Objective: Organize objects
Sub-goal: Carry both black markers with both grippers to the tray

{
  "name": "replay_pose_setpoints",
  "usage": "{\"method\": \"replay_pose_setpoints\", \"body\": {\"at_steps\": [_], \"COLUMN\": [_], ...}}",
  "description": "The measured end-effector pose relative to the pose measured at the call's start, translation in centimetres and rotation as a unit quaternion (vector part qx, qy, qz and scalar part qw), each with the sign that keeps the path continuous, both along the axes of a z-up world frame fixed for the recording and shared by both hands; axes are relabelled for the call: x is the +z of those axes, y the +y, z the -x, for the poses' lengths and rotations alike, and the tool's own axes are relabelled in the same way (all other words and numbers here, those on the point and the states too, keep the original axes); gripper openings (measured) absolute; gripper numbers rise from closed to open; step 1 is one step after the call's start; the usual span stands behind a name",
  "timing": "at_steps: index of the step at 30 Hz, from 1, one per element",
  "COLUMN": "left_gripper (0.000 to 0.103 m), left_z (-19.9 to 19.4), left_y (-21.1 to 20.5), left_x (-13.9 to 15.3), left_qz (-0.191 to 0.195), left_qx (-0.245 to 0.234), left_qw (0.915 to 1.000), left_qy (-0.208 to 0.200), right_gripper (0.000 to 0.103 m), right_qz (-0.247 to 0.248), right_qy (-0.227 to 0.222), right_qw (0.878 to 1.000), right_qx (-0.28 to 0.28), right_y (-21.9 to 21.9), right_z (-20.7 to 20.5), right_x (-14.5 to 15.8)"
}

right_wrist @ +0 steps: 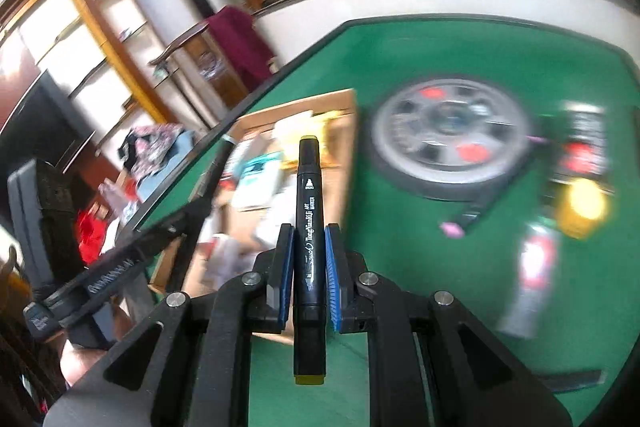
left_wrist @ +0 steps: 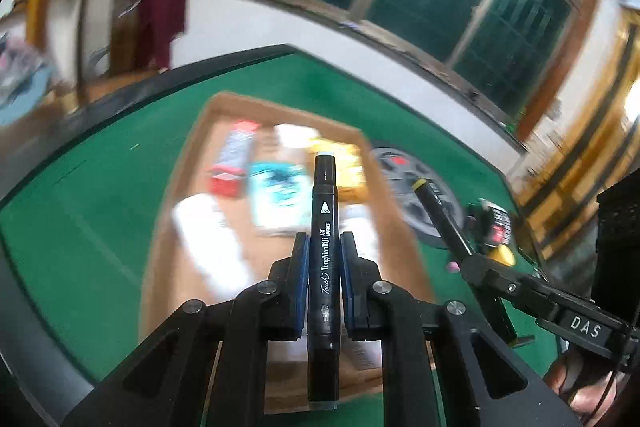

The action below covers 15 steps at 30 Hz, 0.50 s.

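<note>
Both markers should be carried level over the cardboard tray (left_wrist: 192, 163) and released low, so they do not roll. The left gripper (left_wrist: 324, 247) clamps a black art marker (left_wrist: 325, 227) with pale-blue ends; the right gripper (right_wrist: 308, 243) clamps a yellow-capped marker (right_wrist: 308, 211).

Left claw (left_wrist: 324, 247), right claw (right_wrist: 310, 239): black linkage frames, blue pads, silver screws, white "DAS" marking.
</note>
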State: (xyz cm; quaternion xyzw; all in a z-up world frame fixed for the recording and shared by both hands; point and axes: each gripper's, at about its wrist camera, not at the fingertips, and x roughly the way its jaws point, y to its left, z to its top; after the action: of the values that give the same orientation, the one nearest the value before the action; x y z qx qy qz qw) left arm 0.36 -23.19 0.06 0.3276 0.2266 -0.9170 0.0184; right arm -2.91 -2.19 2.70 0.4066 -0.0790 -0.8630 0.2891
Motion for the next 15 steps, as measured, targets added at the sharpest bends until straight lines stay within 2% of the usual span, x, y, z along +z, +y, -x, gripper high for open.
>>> {"method": "replay_pose_setpoints", "body": {"at_steps": [7, 15], "left_gripper": [0.012, 0.012], "left_z": [-0.4, -0.8], "left_y": [-2.0, -2.4], "left_x": [-1.5, -2.7], "left_qz": [-0.005, -0.003], "left_qx": [0.022, 0.022], "left_qw": [0.9997, 0.9996], "left_qy": [-0.012, -0.019], "right_gripper": [0.012, 0.013], "right_qz": [-0.034, -0.06], "right_qy": [-0.003, -0.015], "right_qw": [0.999, 0.998], "right_qx": [0.021, 0.026], "right_y": [-5.9, -8.2], "right_z": [0.2, 1.1], "right_x": [-1.8, -4.0]}}
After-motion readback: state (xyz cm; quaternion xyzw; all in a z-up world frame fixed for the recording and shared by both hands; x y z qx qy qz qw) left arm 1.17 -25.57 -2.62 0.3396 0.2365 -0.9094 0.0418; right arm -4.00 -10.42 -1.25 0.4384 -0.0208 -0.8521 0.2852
